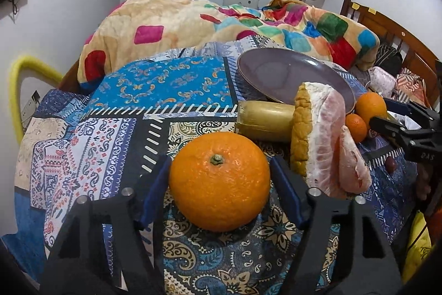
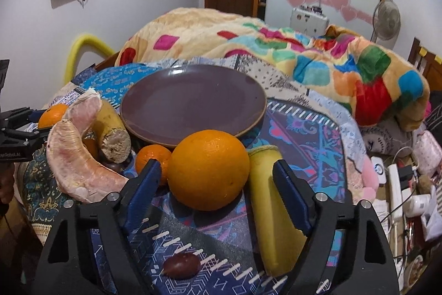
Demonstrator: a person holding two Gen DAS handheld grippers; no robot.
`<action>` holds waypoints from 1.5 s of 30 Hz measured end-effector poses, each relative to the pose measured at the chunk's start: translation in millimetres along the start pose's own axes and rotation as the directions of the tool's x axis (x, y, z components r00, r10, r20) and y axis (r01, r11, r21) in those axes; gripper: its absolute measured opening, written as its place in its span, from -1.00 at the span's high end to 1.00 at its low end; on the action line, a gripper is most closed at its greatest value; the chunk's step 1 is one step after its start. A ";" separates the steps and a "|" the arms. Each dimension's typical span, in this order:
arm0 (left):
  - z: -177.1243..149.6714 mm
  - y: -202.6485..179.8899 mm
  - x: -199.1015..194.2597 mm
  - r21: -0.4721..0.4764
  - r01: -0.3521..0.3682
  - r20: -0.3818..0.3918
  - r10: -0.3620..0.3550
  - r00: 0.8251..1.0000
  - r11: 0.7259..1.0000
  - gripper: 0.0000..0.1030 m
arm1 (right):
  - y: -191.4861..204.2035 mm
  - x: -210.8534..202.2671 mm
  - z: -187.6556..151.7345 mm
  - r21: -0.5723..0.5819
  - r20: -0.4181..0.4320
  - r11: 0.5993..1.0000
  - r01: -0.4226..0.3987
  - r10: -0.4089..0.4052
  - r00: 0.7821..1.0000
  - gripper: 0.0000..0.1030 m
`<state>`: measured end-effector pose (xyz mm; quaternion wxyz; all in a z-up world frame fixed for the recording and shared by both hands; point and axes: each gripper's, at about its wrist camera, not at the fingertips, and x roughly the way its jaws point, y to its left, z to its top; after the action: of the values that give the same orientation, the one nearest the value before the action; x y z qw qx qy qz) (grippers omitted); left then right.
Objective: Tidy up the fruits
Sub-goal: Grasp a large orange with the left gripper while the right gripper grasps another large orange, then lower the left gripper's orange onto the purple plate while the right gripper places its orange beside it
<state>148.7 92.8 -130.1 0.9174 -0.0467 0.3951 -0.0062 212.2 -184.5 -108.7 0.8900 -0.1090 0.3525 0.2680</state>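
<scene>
In the left wrist view my left gripper [image 1: 219, 165] is open, its blue pads on either side of a large orange [image 1: 219, 181] that rests on the patterned cloth. Peeled pomelo pieces [image 1: 328, 140], a banana [image 1: 263, 120], two more oranges [image 1: 370, 108] and the purple plate [image 1: 290, 73] lie beyond. In the right wrist view my right gripper [image 2: 216, 170] is open around another large orange [image 2: 208, 169]. A small orange [image 2: 153, 156], a banana [image 2: 272, 206], pomelo pieces [image 2: 74, 162] and the plate [image 2: 193, 101] are near. A dark date [image 2: 181, 264] lies close below.
A colourful blanket [image 2: 304, 51] is heaped behind the plate. A yellow chair back [image 1: 19, 90] stands left. A wooden headboard [image 1: 386, 26], chargers and clutter [image 2: 400, 184] lie to the right. The left gripper also shows at the left edge of the right wrist view [image 2: 19, 129].
</scene>
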 end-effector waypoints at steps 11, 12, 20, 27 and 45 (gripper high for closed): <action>3.1 0.1 2.7 0.012 -0.009 -0.002 0.009 1.000 1.000 -0.33 | 2.6 7.9 9.9 -0.018 -0.033 1.000 -0.021 0.020 0.999 -0.19; 3.9 0.6 2.5 0.013 -0.007 -0.006 0.007 1.000 1.000 -0.32 | 2.7 7.4 9.8 -0.021 -0.034 1.000 -0.020 0.020 0.999 -0.18; 10.9 4.9 -9.3 0.001 -0.018 0.008 0.018 1.000 1.000 -0.31 | 4.0 -6.3 13.0 -0.017 -0.015 0.999 -0.034 0.034 0.999 -0.16; 28.6 -6.6 -37.8 0.043 -0.036 0.086 0.032 0.996 0.998 -0.31 | 6.0 -33.0 26.6 -0.016 0.062 0.999 -0.036 0.037 0.997 -0.16; 100.2 -32.1 -45.6 0.064 0.001 0.160 -0.012 0.987 0.998 -0.31 | -1.1 -67.4 74.7 -0.022 0.214 0.999 0.025 -0.020 0.977 -0.16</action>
<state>190.8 71.1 -25.7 0.9472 -0.0189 0.3195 -0.0181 214.3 -183.8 -8.1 0.9243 -0.0944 0.2503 0.2723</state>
